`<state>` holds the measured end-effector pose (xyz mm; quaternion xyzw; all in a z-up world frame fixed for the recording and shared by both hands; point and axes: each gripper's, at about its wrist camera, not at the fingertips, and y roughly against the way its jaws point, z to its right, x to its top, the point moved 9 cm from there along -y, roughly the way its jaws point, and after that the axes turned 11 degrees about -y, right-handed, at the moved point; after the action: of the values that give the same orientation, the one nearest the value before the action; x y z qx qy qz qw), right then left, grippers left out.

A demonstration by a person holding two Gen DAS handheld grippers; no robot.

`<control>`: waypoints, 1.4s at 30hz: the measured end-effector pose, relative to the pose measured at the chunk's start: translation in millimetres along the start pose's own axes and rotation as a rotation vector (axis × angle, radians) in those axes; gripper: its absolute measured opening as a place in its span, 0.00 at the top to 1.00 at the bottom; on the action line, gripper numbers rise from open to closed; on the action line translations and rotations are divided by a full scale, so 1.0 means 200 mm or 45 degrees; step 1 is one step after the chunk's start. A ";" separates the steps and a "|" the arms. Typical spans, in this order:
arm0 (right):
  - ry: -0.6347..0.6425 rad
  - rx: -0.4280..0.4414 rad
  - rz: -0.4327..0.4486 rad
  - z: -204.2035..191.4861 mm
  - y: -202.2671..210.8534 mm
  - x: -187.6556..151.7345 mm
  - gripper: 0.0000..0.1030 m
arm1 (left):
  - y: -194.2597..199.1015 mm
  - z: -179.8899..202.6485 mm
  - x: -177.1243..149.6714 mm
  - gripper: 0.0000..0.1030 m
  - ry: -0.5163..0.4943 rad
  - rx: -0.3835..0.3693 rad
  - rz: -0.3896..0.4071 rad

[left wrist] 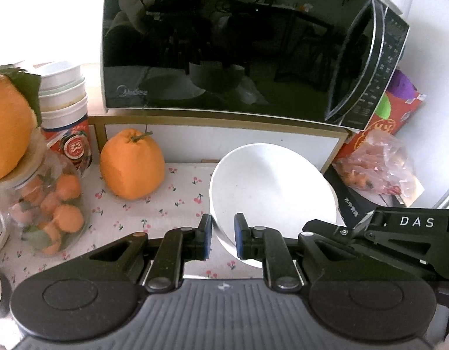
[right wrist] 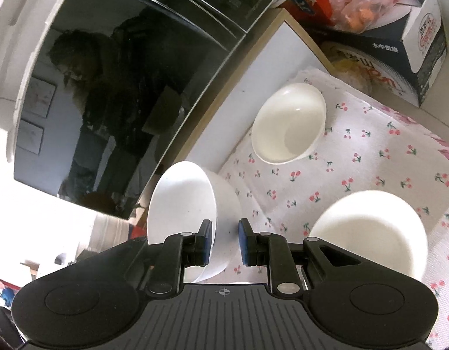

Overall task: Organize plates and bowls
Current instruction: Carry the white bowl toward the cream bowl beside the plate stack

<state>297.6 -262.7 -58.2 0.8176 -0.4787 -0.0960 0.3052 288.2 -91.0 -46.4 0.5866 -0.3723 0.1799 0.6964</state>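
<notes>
In the left wrist view a white bowl (left wrist: 268,186) is tilted up off the cherry-print cloth (left wrist: 172,192). My left gripper (left wrist: 223,239) straddles its near rim, one pad inside and one outside, with a gap still showing at the pads. The right gripper's black arm (left wrist: 399,230) reaches in from the right. In the right wrist view my right gripper (right wrist: 226,243) straddles the rim of the same tilted white bowl (right wrist: 183,201), pads close to its wall. A second white bowl (right wrist: 288,122) sits farther back and a third (right wrist: 367,230) at the right.
A black microwave (left wrist: 224,40) stands on a white shelf right behind the bowls. A large orange (left wrist: 132,164), a jar of small oranges (left wrist: 46,204) and stacked cups (left wrist: 64,99) are at the left. Boxes and a plastic bag (left wrist: 376,163) crowd the right.
</notes>
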 end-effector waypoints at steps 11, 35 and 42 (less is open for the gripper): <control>0.047 -0.034 -0.016 0.05 0.18 -0.15 0.81 | 0.22 0.02 -0.13 0.86 0.037 -0.042 0.010; 0.131 -0.113 -0.014 0.25 0.55 -0.37 0.81 | 0.48 0.14 -0.49 0.86 0.075 -0.195 0.000; 0.154 -0.160 -0.026 0.35 0.57 -0.39 0.81 | 0.44 0.17 -0.59 0.86 0.126 -0.270 -0.046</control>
<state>142.5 -267.3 -56.6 0.8059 -0.4440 -0.0794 0.3835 138.9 -80.1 -71.4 0.5066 -0.3436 0.1557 0.7753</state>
